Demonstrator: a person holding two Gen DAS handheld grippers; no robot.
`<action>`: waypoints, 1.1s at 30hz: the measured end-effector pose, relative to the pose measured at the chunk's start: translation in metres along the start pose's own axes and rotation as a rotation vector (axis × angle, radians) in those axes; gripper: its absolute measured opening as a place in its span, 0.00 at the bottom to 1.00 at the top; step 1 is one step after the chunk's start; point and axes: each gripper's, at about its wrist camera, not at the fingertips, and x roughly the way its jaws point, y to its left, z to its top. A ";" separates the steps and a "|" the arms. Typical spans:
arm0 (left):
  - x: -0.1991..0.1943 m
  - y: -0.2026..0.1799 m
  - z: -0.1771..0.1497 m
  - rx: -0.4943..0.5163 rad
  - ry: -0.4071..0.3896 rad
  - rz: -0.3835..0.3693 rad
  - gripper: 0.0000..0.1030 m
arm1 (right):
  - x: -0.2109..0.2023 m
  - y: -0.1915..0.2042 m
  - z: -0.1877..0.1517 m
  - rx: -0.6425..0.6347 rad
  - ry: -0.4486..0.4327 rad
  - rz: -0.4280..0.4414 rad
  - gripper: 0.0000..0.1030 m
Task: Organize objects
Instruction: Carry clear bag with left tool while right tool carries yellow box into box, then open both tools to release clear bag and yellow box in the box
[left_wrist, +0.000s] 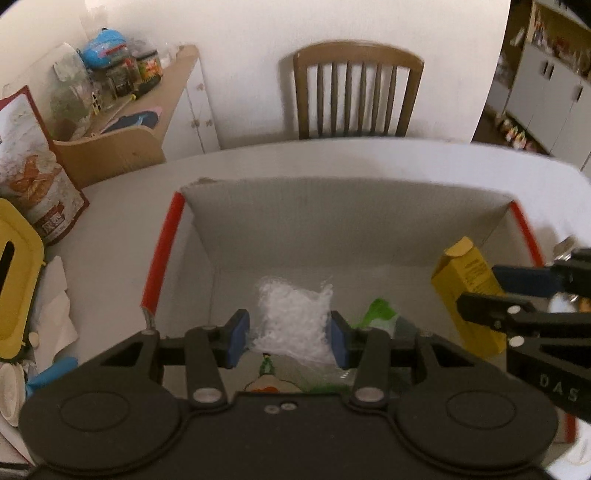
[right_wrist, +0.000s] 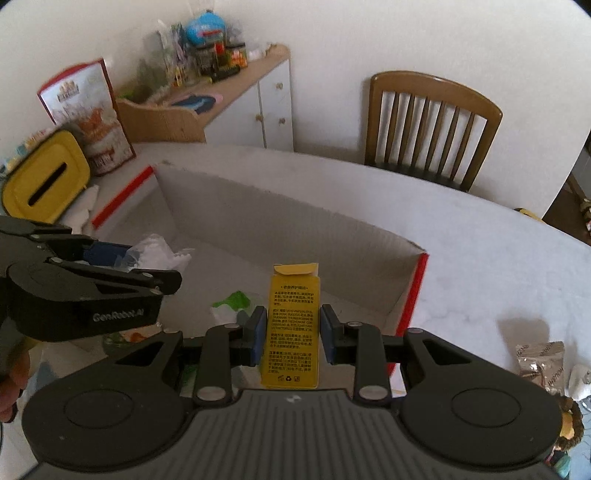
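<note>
An open cardboard box (left_wrist: 351, 221) with red edges stands on the white table; the right wrist view shows its far wall (right_wrist: 280, 218). My left gripper (left_wrist: 290, 338) is shut on a crumpled clear plastic bag (left_wrist: 291, 317), held over the box's inside. My right gripper (right_wrist: 291, 332) is shut on a tall yellow carton (right_wrist: 293, 325) with black print, also over the box. In the left wrist view the yellow carton (left_wrist: 463, 284) and right gripper (left_wrist: 487, 291) show at the right. The left gripper (right_wrist: 122, 266) with the bag (right_wrist: 155, 251) appears at the left of the right wrist view. A green and white wrapper (right_wrist: 231, 304) lies in the box.
A yellow tissue box (right_wrist: 44, 181) and a red and white food bag (right_wrist: 88, 114) stand left of the box. A wooden chair (left_wrist: 356, 88) is behind the table. A silver packet (right_wrist: 541, 363) lies at the right. A cluttered sideboard (right_wrist: 207, 88) lines the wall.
</note>
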 end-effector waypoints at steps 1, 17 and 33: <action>0.004 -0.001 0.001 0.007 0.012 0.002 0.43 | 0.006 0.000 0.000 0.000 0.011 -0.006 0.28; 0.048 -0.013 0.004 0.073 0.236 -0.026 0.43 | 0.050 0.011 0.002 -0.028 0.111 -0.019 0.29; 0.039 -0.009 0.001 0.052 0.228 -0.027 0.56 | 0.040 0.011 -0.003 -0.036 0.110 0.017 0.29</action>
